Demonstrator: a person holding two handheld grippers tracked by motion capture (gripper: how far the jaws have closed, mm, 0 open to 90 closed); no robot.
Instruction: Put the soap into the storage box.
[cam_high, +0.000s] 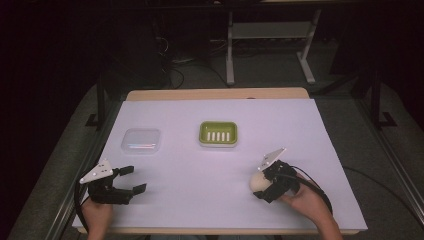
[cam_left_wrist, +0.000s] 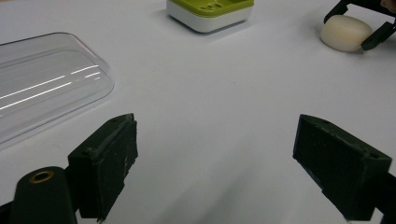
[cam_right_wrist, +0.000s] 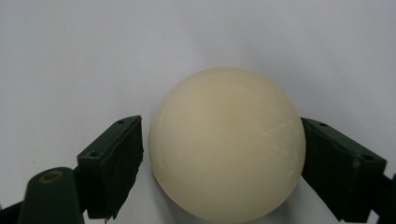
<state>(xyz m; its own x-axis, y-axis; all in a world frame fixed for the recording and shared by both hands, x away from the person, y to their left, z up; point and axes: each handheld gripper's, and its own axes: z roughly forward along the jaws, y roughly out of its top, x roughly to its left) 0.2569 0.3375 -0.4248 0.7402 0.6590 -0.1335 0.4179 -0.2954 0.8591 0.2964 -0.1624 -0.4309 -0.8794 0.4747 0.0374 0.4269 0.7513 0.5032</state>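
A white sheet-covered worktop (cam_high: 210, 200) carries three things and both tools. Near the right part of the front edge, the right gripper (cam_high: 261, 186), black with a grey three-cornered plate on top and held in the person's right hand (cam_high: 307, 202), has its jaws set around a cream-coloured, rounded bar of soap (cam_high: 258, 182). In the right gripper view the soap (cam_right_wrist: 227, 142) sits between the two black jaws; the right-hand jaw looks to be touching its side, while a thin gap seems to remain at the left-hand jaw, so I cannot tell for certain whether the soap is truly clamped. The soap rests on the white surface. Near the front left corner, the left gripper (cam_high: 131, 180), held in the person's left hand (cam_high: 96, 216), has its jaws spread wide with nothing between them; the left gripper view shows bare white surface between the two pads (cam_left_wrist: 103, 161). Just beyond it, toward the left edge, lies a clear, rounded rectangular plastic lid (cam_high: 141, 140), flat on the sheet. Around the middle of the worktop, toward the back edge, stands a lime-green and white rectangular soap dish (cam_high: 218, 134) with a row of slots in its floor, well apart from the soap.
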